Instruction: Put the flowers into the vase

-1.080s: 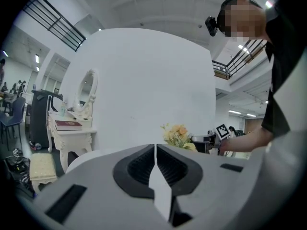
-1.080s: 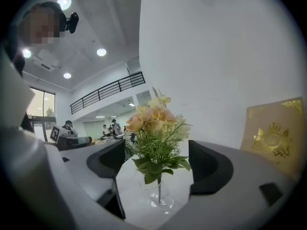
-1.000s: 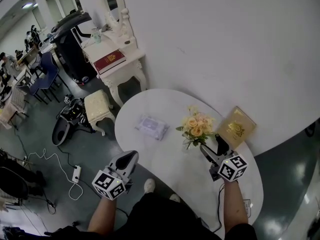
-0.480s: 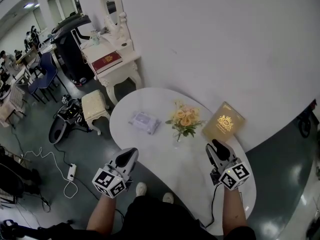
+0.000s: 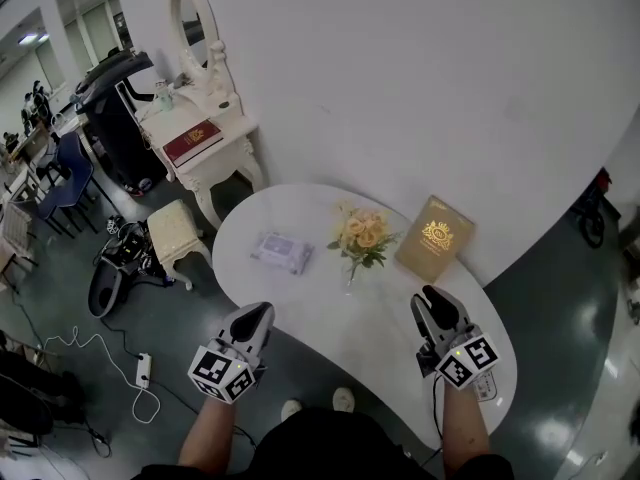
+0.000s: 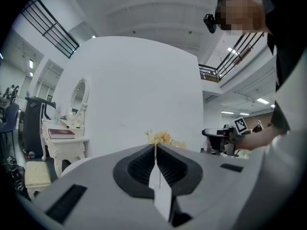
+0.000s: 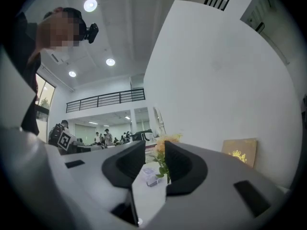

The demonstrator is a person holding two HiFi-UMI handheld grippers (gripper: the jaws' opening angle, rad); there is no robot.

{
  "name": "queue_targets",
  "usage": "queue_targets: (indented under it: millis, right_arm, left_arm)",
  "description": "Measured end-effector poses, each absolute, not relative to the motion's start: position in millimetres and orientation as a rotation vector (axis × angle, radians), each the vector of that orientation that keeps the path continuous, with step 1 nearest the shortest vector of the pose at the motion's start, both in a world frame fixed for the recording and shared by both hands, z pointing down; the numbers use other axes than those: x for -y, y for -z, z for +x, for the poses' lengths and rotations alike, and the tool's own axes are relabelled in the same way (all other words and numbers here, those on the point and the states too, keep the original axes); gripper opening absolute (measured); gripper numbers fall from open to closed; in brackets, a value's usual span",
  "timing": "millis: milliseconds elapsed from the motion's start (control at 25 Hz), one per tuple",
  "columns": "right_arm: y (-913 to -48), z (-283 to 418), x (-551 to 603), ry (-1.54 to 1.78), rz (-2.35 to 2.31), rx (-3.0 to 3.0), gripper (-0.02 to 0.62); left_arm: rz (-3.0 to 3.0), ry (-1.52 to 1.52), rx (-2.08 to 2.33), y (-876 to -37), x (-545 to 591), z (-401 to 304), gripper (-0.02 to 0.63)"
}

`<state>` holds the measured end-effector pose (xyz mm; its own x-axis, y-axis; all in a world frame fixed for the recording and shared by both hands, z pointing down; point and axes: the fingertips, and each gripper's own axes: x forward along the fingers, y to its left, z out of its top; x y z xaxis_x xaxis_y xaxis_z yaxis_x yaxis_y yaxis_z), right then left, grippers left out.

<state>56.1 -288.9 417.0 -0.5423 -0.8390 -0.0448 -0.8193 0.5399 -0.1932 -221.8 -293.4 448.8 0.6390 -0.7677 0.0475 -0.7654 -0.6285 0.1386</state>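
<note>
Left hand-held gripper [image 5: 258, 314]: jaws together, empty. Right hand-held gripper [image 5: 434, 298]: jaws part-way apart, have just been closing, nothing between them. Flowers [image 5: 362, 233] stand ahead of both and between their lines, apparently already in the vase [image 5: 349, 274]. They are well apart from either tip.

Risks (my judgement): the vase looks slim and top-heavy under the blooms. A forward-left sweep of the right one could clip the stems and tip it. The gold book [image 5: 433, 238] stands against the wall just ahead of the right one, and a nudge could drop it toward the flowers.

Room: bare surface [image 5: 330, 320] lies between tips and vase. The near edge runs close under both, with the left one at or just off it. The wall closes the far side. Packet [image 5: 281, 252] lies ahead of the left one.
</note>
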Motion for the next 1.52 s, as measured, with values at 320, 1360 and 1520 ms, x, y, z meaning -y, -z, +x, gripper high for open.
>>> queue_targets:
  millis: [320, 1360, 1520]
  right_arm:
    - [-416, 21, 260, 0.194, -1.523, -2.626, 0.114]
    - [-429, -12, 224, 0.210, -1.640, -2.585, 0.034]
    - [-426, -15, 230, 0.193, -1.618, -2.620, 0.034]
  left_arm:
    - [2.737, 0.037, 1.209, -446, 286, -252, 0.020]
    - [2.800, 0.023, 1.071, -444, 283, -274, 0.020]
    - [2.800, 0.018, 1.072, -445, 287, -272, 0.020]
